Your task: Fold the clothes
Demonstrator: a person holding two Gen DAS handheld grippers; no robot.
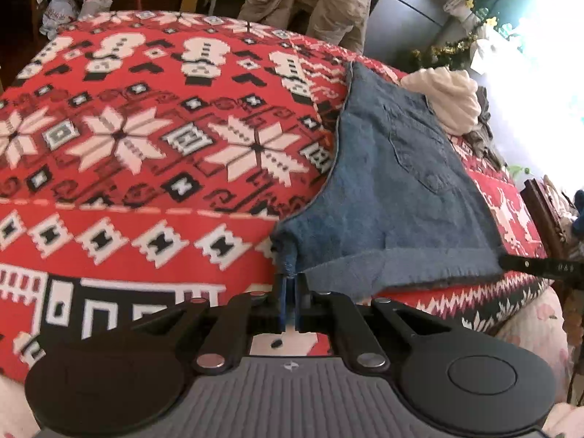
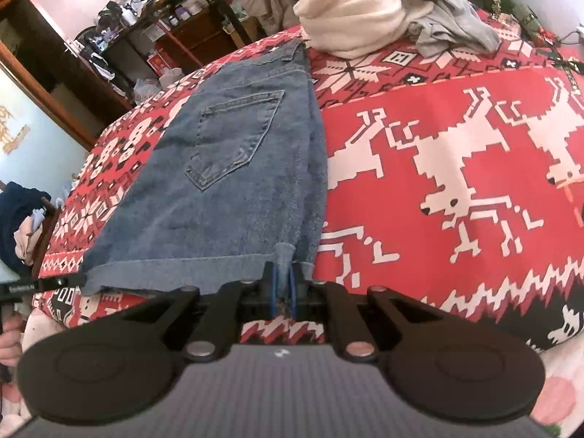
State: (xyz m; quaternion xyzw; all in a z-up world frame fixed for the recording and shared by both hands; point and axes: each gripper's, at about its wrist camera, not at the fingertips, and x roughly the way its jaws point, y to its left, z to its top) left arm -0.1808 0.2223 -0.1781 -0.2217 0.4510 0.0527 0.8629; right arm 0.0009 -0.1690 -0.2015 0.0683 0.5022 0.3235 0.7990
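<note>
Denim shorts (image 2: 233,168): blue, folded in half lengthwise, 1 back pocket facing up, cuffed hem nearest, lying flat on red patterned blanket (image 2: 456,153). Left gripper (image 1: 291,284) and right gripper (image 2: 281,284) each pinch 1 hem corner.

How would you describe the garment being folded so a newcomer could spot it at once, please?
Find the red patterned blanket covering the bed. On it lie denim shorts, their cuffed hem pinched by both grippers. Unlike the crumpled cream garment and grey garment beyond, they are blue, flat, with a stitched pocket.
</note>
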